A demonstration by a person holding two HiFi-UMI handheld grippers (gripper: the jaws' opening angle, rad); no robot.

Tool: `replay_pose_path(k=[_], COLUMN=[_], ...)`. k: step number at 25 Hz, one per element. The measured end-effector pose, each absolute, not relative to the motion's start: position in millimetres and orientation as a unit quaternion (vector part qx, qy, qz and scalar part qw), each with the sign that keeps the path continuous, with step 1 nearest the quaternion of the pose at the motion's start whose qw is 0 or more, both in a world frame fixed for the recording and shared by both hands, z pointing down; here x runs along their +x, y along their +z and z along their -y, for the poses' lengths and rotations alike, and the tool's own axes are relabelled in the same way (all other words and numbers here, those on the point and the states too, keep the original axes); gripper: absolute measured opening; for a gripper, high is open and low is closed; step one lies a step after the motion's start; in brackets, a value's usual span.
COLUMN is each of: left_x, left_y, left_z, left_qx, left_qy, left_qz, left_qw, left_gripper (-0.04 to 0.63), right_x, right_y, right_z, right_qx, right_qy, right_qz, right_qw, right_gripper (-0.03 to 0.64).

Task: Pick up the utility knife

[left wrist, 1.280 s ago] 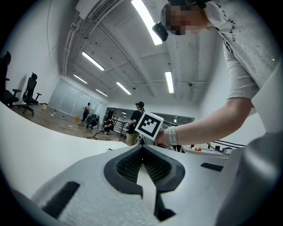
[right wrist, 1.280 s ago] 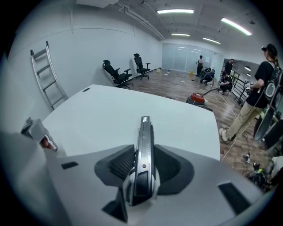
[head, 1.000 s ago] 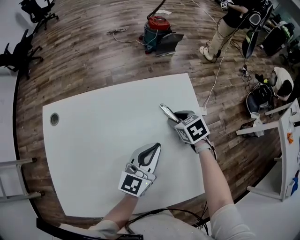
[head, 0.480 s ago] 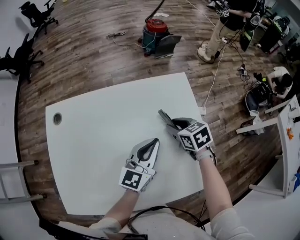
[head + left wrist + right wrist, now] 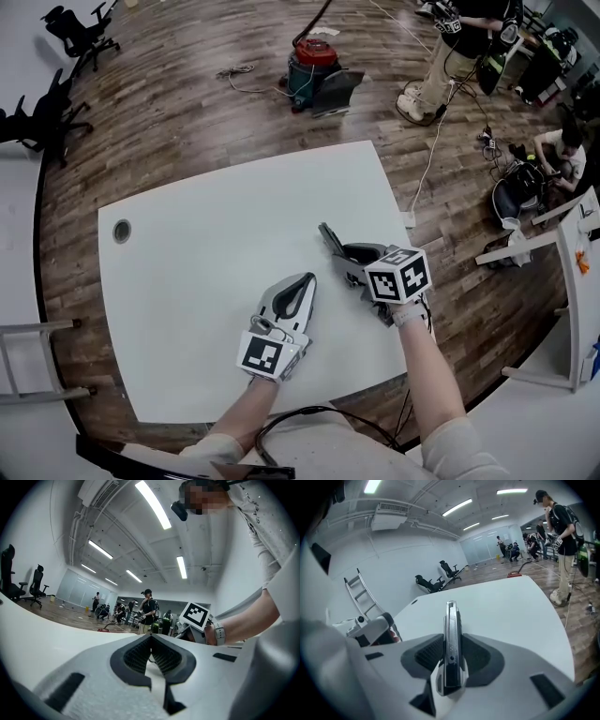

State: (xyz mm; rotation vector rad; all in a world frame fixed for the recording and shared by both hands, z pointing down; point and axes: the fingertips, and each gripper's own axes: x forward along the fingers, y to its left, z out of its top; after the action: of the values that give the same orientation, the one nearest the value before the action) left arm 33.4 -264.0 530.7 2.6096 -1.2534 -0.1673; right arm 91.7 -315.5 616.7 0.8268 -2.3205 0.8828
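**A:** Status on the pick?

**B:** Grasp is done. My right gripper [image 5: 452, 641] has its jaws clamped on the utility knife [image 5: 451, 618], edge-on, one jaw on each flat side. The butt end sits between the jaws. The rest sticks out past the tips, over the table [image 5: 506, 606].

**A:** Clear of the table?

**B:** Looks like it. In the head view the knife [image 5: 330, 240] points out from my right gripper [image 5: 354, 262] above the table's [image 5: 206, 244] right half, with no contact I can see. I'd call it lifted. What's left is holding it steady.

**A:** Left side?

**B:** My left gripper [image 5: 151, 644] has its jaws pressed together with nothing in them. It sits over the table's near edge, beside the right and apart from the knife.
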Motion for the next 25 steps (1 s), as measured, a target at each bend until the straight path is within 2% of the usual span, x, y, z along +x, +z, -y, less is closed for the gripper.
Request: replay_pose_path(k=[9,25], left_x=[27,19], left_y=[532,502], left_z=[259,230], left_qx=[0.897,0.904], left_qy=[-0.053,-0.040], left_qz=[0.427,0.418], left_qw=[0.106,0.086], left_gripper=[0.008,0.008], right_x=[81,68], right_y=[588,534], right_z=[293,239], right_qx=[0.302,0.313], right_qy=[0.336,0.318], right_qz=[0.867,0.878], right_qw=[0.209,0.170], right_gripper=[0.130,0.130])
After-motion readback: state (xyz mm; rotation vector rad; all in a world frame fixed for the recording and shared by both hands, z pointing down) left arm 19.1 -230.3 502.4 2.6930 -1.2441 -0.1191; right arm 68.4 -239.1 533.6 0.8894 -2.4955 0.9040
